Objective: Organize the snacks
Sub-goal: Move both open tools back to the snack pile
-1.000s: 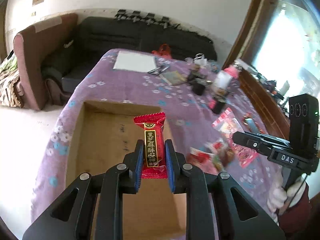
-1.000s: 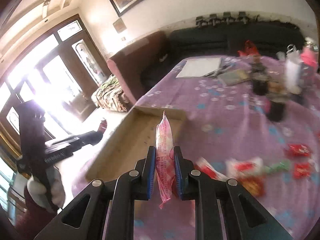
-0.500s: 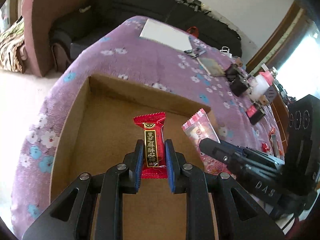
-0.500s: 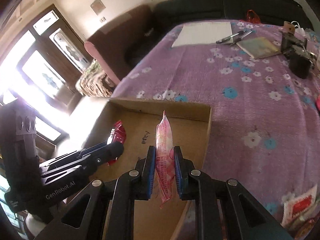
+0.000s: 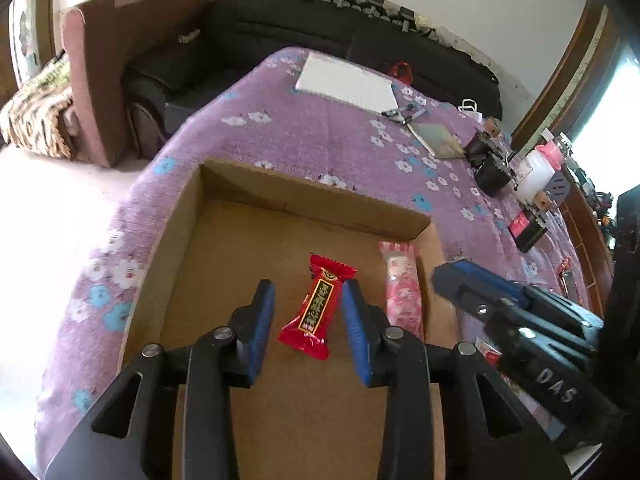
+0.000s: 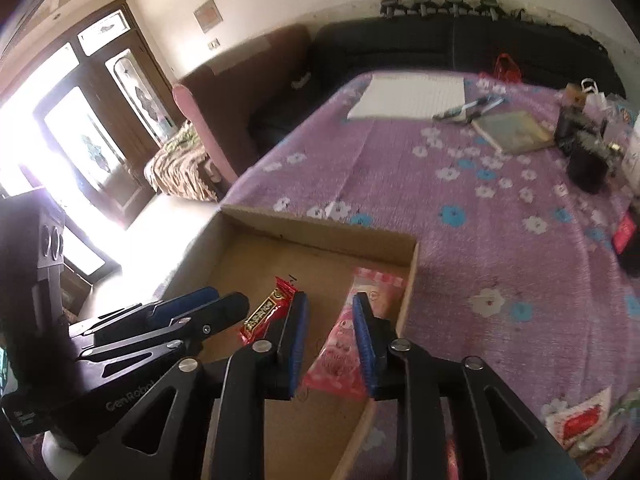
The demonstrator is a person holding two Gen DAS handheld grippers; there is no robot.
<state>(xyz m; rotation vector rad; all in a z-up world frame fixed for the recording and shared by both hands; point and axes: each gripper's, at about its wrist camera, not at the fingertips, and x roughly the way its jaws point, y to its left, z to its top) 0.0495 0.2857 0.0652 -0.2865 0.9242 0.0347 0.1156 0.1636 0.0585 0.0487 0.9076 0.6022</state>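
Note:
A shallow cardboard box [image 5: 312, 196] [image 6: 320, 232] lies on the purple flowered tablecloth. A red snack bar [image 5: 316, 308] [image 6: 266, 314] lies on the box floor between the open fingers of my left gripper [image 5: 308, 320]. A pink snack packet [image 5: 402, 288] [image 6: 348, 344] lies by the box's right wall, between the open fingers of my right gripper [image 6: 330, 336]. Each gripper shows in the other's view: the right one [image 5: 512, 312] and the left one [image 6: 168, 320]. Both hang just above the box.
More wrapped snacks [image 6: 584, 420] lie on the cloth right of the box. Further back are a white notepad [image 5: 344, 82], a small book [image 6: 512, 130], pens, dark clips and a white bottle [image 5: 538, 170]. A dark sofa [image 5: 320, 40] stands behind the table.
Both grippers have opened and let go of their snacks. The red bar and the pink packet now lie on the box floor. The cameras have dropped closer to the box.

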